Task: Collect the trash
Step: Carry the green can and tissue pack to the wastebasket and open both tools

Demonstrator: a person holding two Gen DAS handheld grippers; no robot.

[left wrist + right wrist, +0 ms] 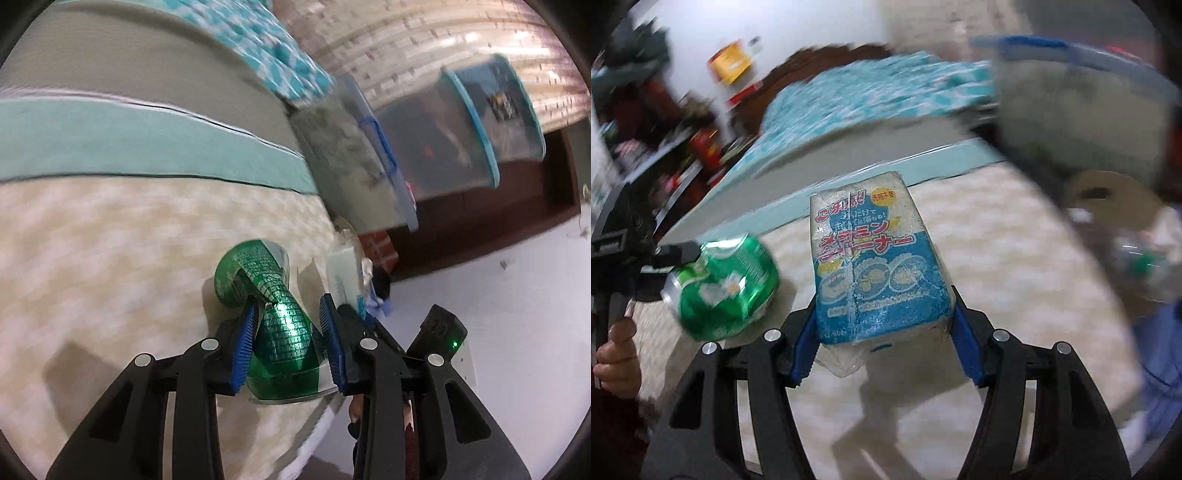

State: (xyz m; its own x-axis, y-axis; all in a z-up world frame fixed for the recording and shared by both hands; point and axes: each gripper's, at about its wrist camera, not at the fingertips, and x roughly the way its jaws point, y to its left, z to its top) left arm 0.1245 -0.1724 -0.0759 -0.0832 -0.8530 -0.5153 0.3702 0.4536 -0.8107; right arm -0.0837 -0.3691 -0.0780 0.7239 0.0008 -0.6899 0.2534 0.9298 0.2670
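Note:
A crushed green can point(280, 332) is clamped between the blue pads of my left gripper point(289, 303), held above a bed with a cream patterned cover point(110, 258). The can shows again at the left of the right wrist view point(727, 284), with a hand point(617, 354) on the left gripper's handle below it. My right gripper point(884, 302) is shut on a blue and white sponge pack point(875, 258) wrapped in clear plastic. That pack point(343, 273) sits just right of the can in the left wrist view. Both pieces are lifted off the bed.
Clear storage boxes with blue lids point(369, 158) point(1071, 110) stand at the bed's far side. A teal patterned blanket point(258, 40) lies further back. A clear plastic bottle point(1145, 258) and a tan ring point(1115, 199) lie at the right. A cluttered shelf point(665, 147) stands at left, white floor point(517, 295) beside the bed.

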